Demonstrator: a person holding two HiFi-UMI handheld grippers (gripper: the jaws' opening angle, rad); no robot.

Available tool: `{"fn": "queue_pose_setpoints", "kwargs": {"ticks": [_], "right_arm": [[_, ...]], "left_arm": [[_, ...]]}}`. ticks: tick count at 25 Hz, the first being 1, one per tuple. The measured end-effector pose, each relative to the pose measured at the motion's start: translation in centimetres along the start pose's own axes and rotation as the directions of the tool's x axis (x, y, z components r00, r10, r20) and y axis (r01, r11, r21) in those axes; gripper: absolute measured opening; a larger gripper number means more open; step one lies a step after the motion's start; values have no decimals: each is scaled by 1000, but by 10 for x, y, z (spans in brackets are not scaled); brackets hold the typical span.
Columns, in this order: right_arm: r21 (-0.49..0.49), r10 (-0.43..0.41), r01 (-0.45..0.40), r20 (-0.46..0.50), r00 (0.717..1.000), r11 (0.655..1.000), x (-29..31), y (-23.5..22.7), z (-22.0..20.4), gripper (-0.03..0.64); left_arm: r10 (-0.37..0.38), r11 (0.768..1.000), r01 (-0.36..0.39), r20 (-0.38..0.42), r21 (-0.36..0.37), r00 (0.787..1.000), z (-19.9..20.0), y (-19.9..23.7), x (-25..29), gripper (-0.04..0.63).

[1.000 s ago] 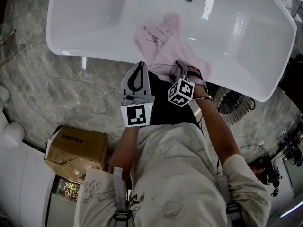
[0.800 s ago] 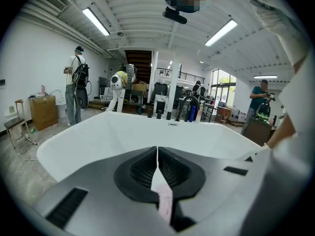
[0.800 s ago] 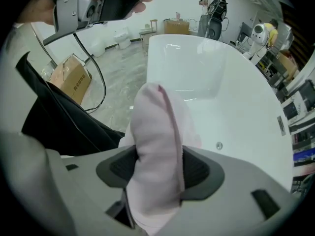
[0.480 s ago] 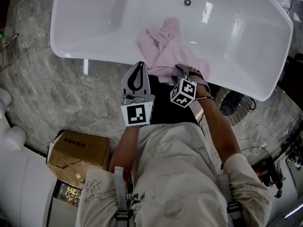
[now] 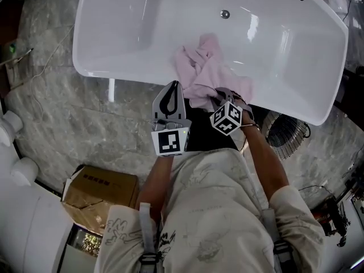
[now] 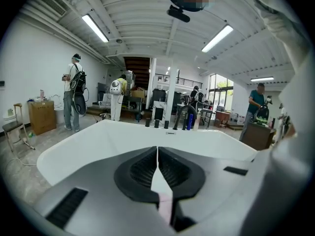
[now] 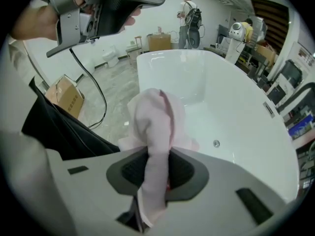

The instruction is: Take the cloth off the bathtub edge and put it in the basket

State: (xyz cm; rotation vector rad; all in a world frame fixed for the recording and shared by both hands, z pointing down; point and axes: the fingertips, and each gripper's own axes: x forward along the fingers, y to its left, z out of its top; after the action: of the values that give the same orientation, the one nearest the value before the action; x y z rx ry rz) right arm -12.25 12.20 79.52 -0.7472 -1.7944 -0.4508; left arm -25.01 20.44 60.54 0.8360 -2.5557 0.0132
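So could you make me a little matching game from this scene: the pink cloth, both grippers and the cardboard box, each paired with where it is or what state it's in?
Things:
1. pink cloth
2. left gripper
3. right gripper
4. cardboard box

Places or states:
A. on the floor, at the person's left
B. jaws together
C. lying over the bathtub edge
D. clamped on pink fabric

Pairs: 1-C, 2-B, 3-D, 4-A.

The right gripper's jaws have just been closing, with the cloth between them.
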Motion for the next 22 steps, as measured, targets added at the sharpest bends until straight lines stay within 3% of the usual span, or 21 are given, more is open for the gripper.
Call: {"fn": "queue_pose_setpoints", "kwargs": {"ticks": [8, 12, 16, 22], "right_arm": [[172, -79, 49, 171, 982, 984, -58, -3, 19, 72], [271, -153, 81, 256, 955, 959, -98, -18, 34, 72], [398, -227, 77, 347, 910, 914, -143, -40, 52, 71], [534, -391, 108, 452, 802, 839, -217, -85, 78, 71]], "left_arm": [[-26, 1000, 25, 53, 14, 998, 38, -12, -8, 8], [-44, 999, 41, 87, 28, 995, 61, -21, -12, 8], [-26, 999, 23, 93, 30, 995, 82, -25, -16, 8], [-33, 999, 26, 140, 46, 990, 126, -30, -20, 6]]}}
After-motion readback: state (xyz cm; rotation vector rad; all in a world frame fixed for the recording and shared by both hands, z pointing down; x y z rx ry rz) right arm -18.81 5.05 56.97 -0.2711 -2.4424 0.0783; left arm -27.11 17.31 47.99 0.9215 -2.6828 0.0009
